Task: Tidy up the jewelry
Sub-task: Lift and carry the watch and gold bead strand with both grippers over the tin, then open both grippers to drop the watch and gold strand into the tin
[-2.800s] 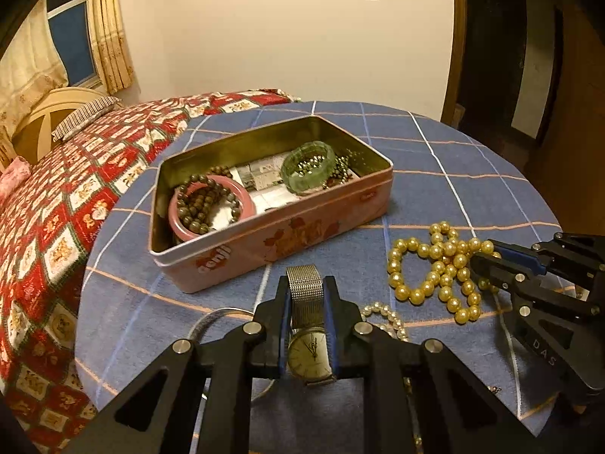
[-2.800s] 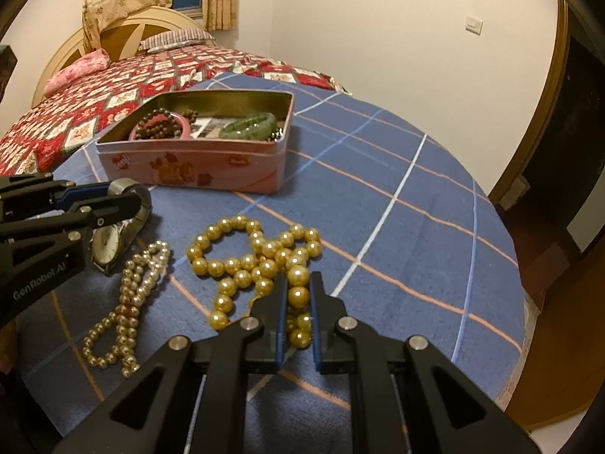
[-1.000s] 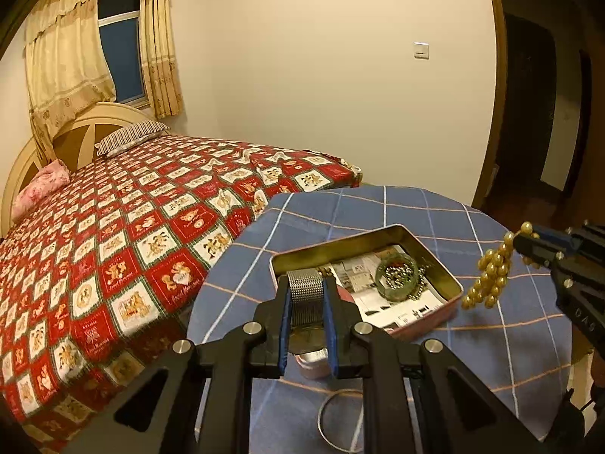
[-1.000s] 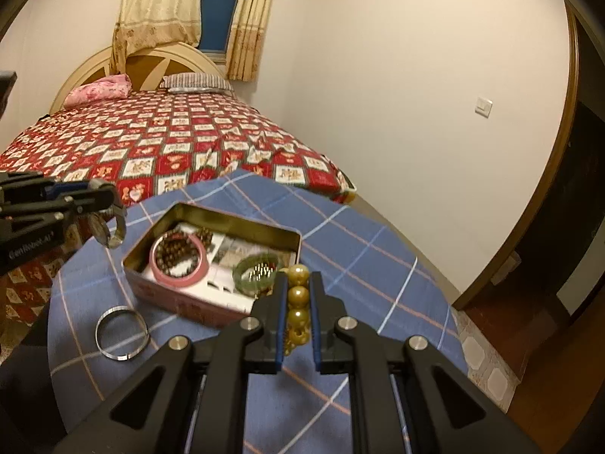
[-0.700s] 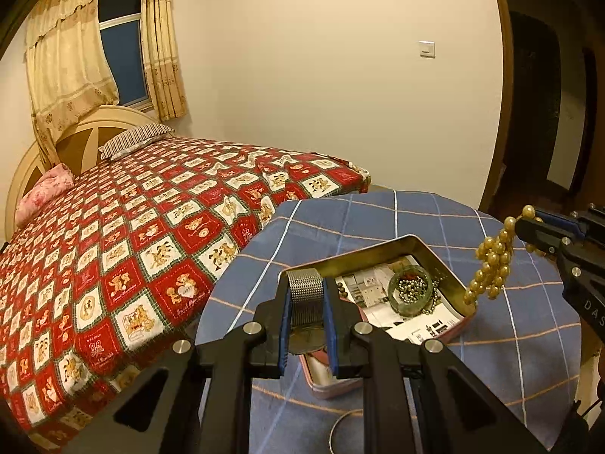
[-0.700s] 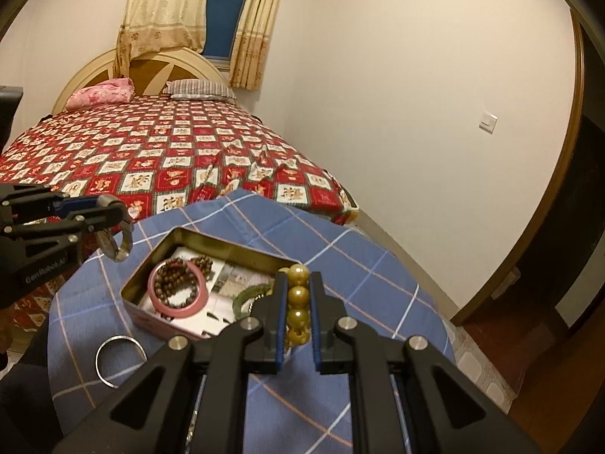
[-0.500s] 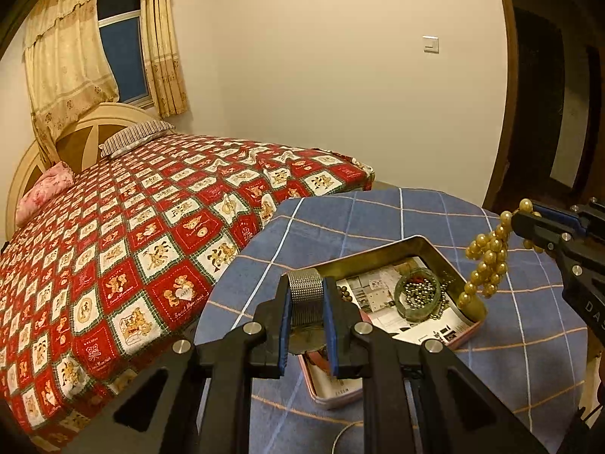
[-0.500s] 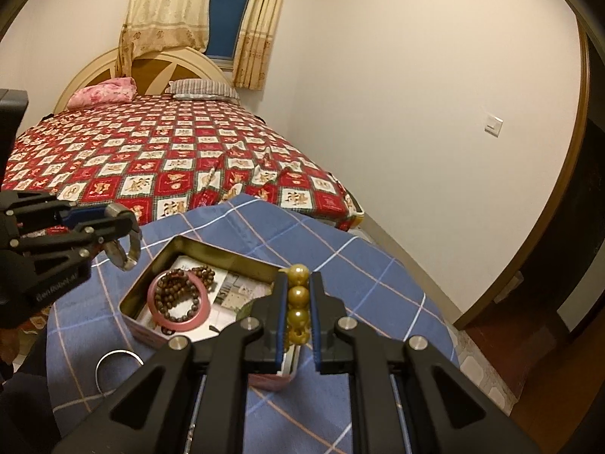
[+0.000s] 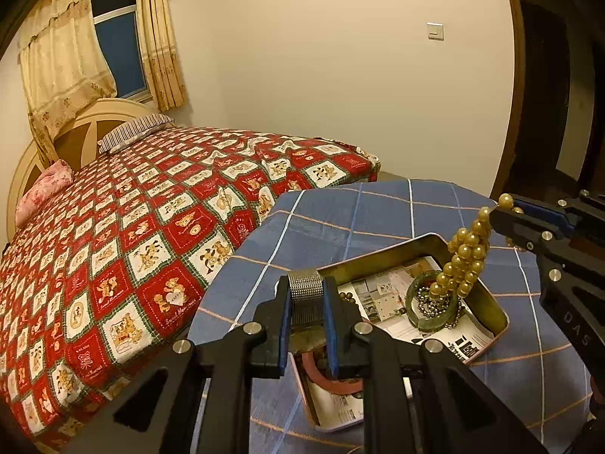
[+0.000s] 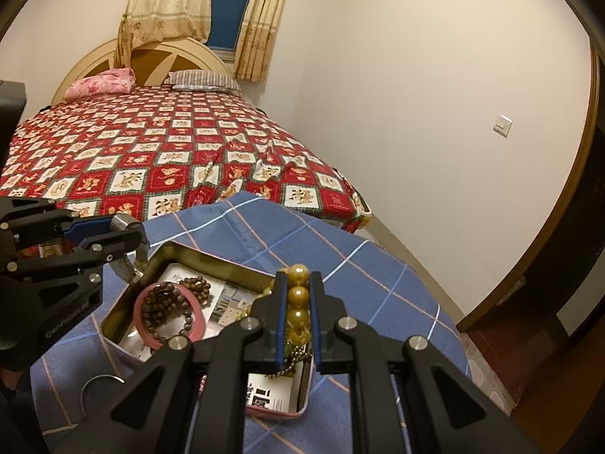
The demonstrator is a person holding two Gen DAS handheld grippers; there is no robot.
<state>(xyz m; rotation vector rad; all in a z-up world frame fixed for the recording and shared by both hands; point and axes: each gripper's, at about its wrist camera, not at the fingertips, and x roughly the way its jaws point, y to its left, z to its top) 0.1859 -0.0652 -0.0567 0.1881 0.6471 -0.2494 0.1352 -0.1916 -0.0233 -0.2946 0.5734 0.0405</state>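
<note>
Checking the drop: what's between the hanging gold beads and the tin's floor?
In the left wrist view, the gold bead necklace hangs over a green bangle inside the tin.

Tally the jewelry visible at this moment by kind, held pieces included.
Watches: 1, the watch in the left gripper
Bead strands: 3, gold bead necklace in the right gripper, brown bead bracelet, small dark bead chain
Bangles: 3, pink bangle, green bangle, silver bangle
Total: 7
</note>
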